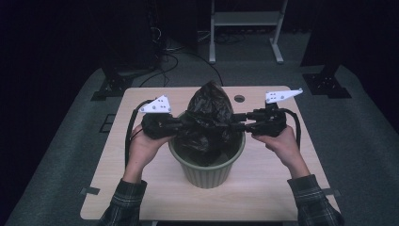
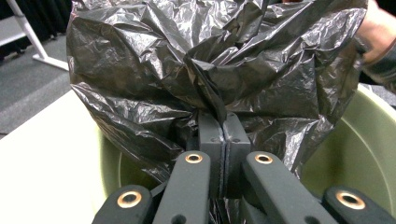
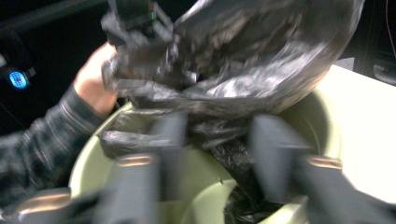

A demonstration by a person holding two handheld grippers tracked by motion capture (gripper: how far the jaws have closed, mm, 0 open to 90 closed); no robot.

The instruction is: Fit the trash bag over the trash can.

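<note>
A glossy black bag (image 1: 209, 120) sits in a pale green bin (image 1: 207, 172) on a light wood-grain desk (image 1: 263, 188); the sleeves (image 1: 123, 200) are dark plaid.

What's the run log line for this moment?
left gripper: shut on black plastic bag | right gripper: open, straddling bag | bag above green bin

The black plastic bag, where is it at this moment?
In the high view the black plastic bag bulges above the green bin at table centre, between the left gripper and right gripper.
</note>
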